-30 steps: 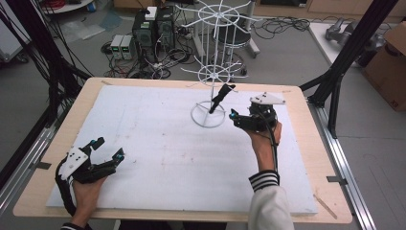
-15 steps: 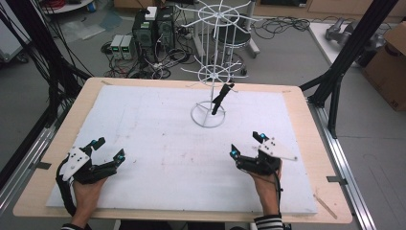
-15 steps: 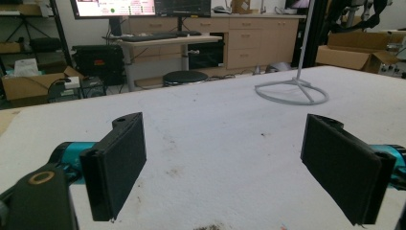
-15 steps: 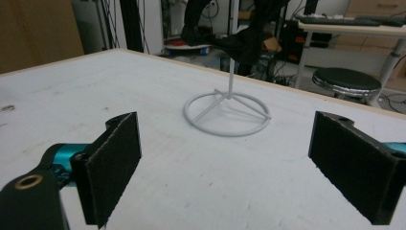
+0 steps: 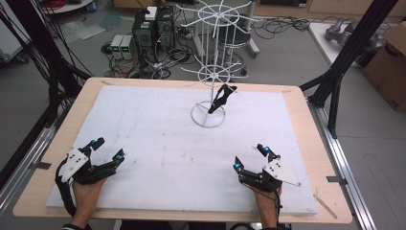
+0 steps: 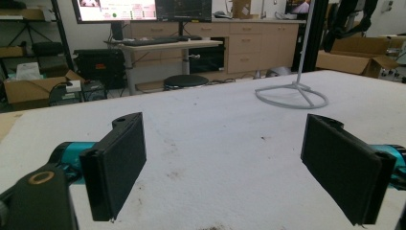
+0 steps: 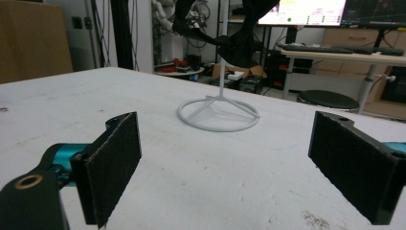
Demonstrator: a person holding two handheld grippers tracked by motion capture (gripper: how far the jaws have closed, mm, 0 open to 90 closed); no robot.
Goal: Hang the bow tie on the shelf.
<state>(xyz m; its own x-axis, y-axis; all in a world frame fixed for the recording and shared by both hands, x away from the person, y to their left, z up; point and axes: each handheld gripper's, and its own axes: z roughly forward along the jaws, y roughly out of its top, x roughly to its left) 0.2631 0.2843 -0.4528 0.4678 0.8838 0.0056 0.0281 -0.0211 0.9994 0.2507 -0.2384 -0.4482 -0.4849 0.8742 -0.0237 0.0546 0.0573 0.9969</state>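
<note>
A white wire rack stands on its ring base at the back middle of the white mat. A black cloth-like item hangs from the rack's lower tier. My left gripper rests open near the front left of the mat, nothing between its jaws. My right gripper rests open near the front right, also empty. In the left gripper view the jaws stand wide apart with the ring base far ahead. In the right gripper view the jaws frame the ring base and the black item.
The mat lies on a wooden table with bare edges all round. Black frame posts rise at both back corners. Computers and cables sit on the floor behind. A cardboard box stands at the right.
My right gripper has drawn back from beside the rack to the front right of the mat, open and empty. The black item stays hanging. The left gripper has not moved.
</note>
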